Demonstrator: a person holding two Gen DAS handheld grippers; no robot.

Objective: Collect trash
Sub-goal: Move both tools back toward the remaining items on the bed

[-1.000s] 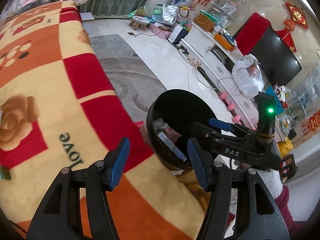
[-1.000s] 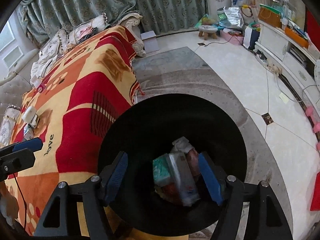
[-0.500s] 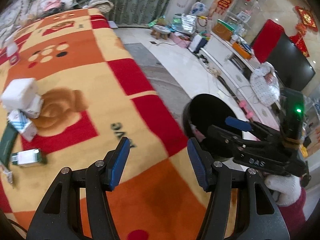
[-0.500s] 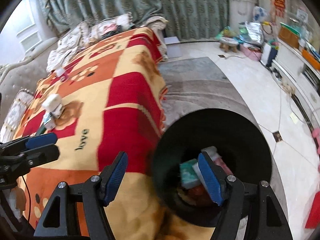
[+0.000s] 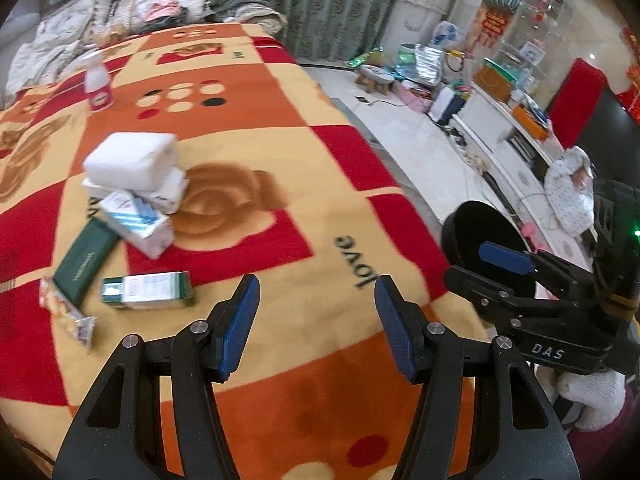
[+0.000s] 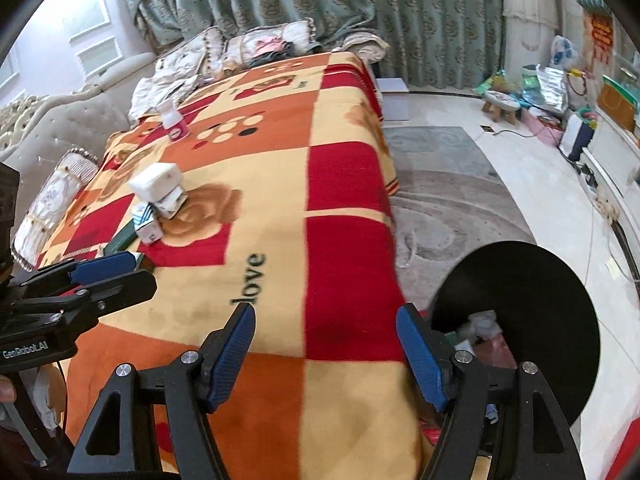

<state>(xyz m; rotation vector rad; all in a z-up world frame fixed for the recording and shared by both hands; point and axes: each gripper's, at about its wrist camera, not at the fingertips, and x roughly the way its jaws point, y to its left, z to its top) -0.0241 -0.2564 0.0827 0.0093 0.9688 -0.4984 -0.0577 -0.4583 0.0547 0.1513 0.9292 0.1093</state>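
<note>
Partly done, by the look of it. Left wrist view: left gripper, jaws apart, nothing between the blue pads, poised over the patterned blanket. Outstanding litter on the blanket: white tissue pack stacked on a second white packet; blue-and-white carton leaning against them; dark green flat box; green-and-white box, nearest the jaws; crinkled snack wrapper; a white spray bottle standing well apart, possibly not trash. Black bin sits beyond the blanket's right edge, partly hidden by the right gripper, whose spread cannot be judged from this side.

Right wrist view: right gripper, jaws apart and empty, over the blanket edge. Bin on the floor just right of it, already holding several pieces: pale crumpled paper and reddish packaging, blurred. Same pile of litter lies far up the blanket.

Judgement: some collected, at least five items remaining.
</note>
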